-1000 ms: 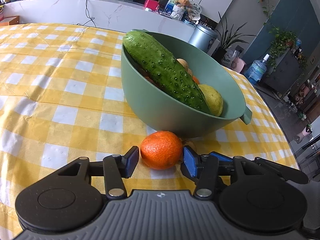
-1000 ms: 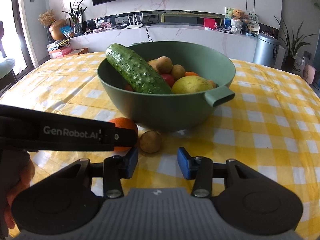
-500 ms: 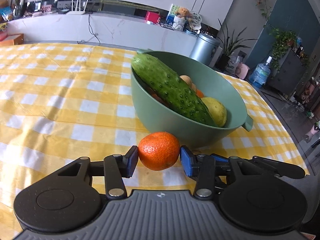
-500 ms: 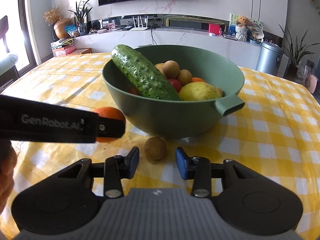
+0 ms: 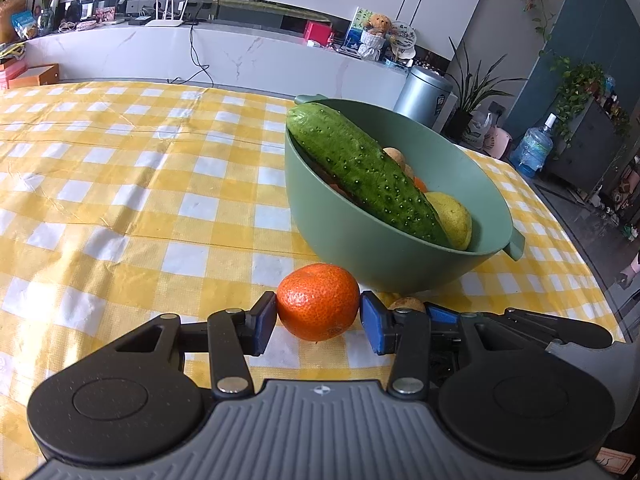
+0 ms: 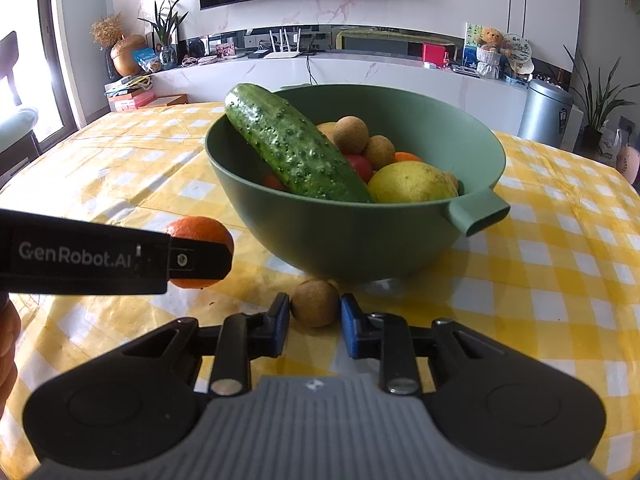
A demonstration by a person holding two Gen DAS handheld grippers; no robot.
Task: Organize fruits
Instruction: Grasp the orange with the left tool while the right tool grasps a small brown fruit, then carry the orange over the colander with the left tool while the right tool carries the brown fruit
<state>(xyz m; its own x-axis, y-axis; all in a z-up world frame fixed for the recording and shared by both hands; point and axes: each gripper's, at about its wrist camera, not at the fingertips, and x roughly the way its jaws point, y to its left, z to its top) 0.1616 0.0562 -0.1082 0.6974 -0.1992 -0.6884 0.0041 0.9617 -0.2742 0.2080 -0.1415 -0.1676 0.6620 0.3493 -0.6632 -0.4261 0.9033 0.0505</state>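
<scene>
My left gripper (image 5: 318,322) is shut on an orange mandarin (image 5: 318,301) and holds it a little above the tablecloth, in front of the green bowl (image 5: 360,248). The mandarin (image 6: 204,229) and the left gripper's finger (image 6: 200,260) also show in the right wrist view. The bowl (image 6: 344,236) holds a cucumber (image 6: 292,148), a yellow lemon (image 6: 412,182), brown round fruits and red ones. My right gripper (image 6: 315,326) stands around a small brown round fruit (image 6: 315,307) on the cloth by the bowl's base; its pads are close to it, with small gaps showing.
The table has a yellow and white checked cloth (image 5: 120,184). The bowl's handle (image 6: 478,214) sticks out toward the right. The table's right edge (image 5: 580,264) drops to the floor. A marble counter with clutter (image 6: 360,64) runs behind the table.
The left gripper has lifted the mandarin off the cloth and drawn back from the bowl. The right gripper has moved forward and narrowed around the small brown fruit.
</scene>
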